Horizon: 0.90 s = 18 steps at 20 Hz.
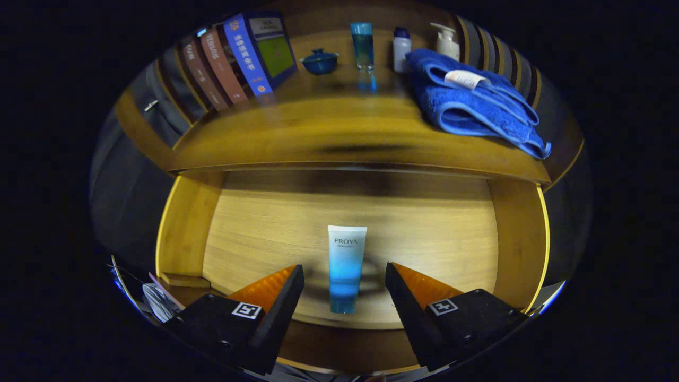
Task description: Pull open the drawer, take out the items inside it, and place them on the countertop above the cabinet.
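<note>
The wooden drawer (191, 223) is pulled out below the countertop (329, 132). On its floor lies a white-to-blue cosmetic tube (345, 268), cap end toward me. My gripper (345, 273) is open, hovering above the drawer with one black-and-orange finger on each side of the tube's lower half. Neither finger touches the tube. A folded blue towel (467, 101) rests on the right of the countertop.
Along the back of the countertop stand several books (238, 58), a small blue lidded pot (319, 61), a tall blue bottle (363, 45), a white bottle (401, 49) and a pump dispenser (446, 40). A small wooden block (180, 279) lies by the drawer's left wall.
</note>
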Each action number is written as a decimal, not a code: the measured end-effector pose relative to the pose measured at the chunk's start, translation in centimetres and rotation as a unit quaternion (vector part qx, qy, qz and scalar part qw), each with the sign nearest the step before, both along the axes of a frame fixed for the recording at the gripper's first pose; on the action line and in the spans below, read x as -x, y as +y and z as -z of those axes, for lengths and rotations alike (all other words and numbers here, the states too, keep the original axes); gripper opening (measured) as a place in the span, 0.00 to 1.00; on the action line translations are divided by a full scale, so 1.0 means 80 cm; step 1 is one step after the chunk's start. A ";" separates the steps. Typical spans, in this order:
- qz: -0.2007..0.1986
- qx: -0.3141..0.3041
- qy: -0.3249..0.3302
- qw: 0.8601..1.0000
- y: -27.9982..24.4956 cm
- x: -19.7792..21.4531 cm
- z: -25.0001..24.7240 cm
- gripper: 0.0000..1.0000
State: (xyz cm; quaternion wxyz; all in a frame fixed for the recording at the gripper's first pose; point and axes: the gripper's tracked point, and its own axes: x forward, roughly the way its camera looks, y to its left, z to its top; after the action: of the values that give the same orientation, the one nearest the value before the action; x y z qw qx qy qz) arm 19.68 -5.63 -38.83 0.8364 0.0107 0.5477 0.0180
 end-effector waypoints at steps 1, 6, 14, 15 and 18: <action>0.002 0.001 0.014 1.000 0.002 0.000 0.009 0.98; -0.007 0.056 0.060 0.997 -0.010 0.003 0.047 0.98; -0.035 0.054 0.085 0.994 -0.003 0.017 0.060 0.38; -0.032 0.053 0.075 0.995 -0.006 0.015 0.055 0.38; -0.041 0.025 0.056 0.997 0.001 0.017 0.020 0.38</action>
State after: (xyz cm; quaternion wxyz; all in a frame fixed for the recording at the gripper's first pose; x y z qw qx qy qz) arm 18.35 -5.55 -40.41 0.8031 -0.0317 0.5939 0.0378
